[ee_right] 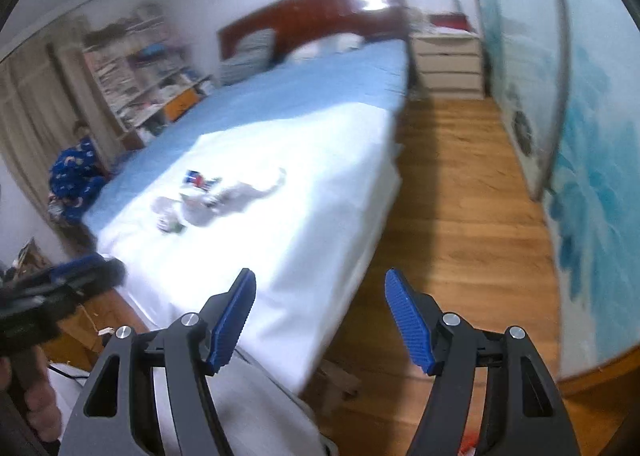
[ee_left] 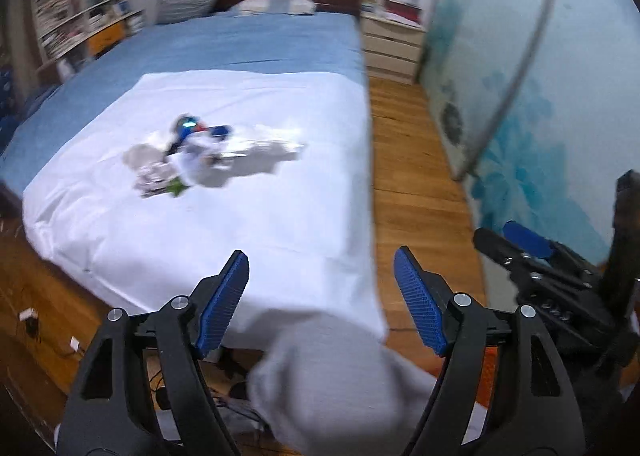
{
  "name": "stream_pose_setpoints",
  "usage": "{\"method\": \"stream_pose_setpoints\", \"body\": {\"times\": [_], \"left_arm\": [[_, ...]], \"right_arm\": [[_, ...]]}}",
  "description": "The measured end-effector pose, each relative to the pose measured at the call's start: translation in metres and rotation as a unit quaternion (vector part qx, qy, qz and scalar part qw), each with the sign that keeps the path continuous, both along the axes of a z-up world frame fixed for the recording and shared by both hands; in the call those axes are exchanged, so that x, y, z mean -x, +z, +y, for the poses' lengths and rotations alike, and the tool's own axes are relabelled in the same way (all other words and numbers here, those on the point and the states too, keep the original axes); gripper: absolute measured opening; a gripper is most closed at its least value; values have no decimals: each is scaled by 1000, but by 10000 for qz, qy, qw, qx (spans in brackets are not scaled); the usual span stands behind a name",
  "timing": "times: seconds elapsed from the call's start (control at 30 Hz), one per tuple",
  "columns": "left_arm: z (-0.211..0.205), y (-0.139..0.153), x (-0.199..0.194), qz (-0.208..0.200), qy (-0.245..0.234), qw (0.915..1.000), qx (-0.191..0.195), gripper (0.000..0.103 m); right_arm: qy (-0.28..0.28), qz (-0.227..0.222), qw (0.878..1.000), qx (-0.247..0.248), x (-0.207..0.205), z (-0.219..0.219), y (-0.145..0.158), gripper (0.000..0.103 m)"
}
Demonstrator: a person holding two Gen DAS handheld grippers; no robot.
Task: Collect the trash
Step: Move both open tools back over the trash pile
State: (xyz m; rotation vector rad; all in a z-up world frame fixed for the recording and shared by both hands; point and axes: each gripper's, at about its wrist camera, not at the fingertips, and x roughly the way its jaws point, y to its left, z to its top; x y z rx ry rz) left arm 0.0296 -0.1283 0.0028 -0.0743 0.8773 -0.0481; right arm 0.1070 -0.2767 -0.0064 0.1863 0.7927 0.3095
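The left gripper (ee_left: 320, 296) and right gripper (ee_right: 320, 316) both stood spread with nothing between their ribbed blue pads. Beyond them, the trash (ee_left: 208, 155), a blurred heap of crumpled grey-white scraps with blue and green bits, lay on a smooth white sheet (ee_left: 240, 236) over the bed.

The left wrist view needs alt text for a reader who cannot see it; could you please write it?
A small pile of trash lies on a white sheet spread over a blue-covered bed. The open, empty left gripper points toward it from the foot of the bed.
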Motion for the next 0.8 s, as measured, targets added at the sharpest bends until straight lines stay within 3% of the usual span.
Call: {"method": "stream_pose_setpoints", "body": {"times": [0.37,0.8], "left_arm": [[84,-14,-18,-77,649,9978,48,75],[109,-30,-26,33,795,9965,254,75]], "right_arm": [[456,-96,9989,68,-47,115,-4,68],[784,60,9966,261,-68,146,-39,68]]}}
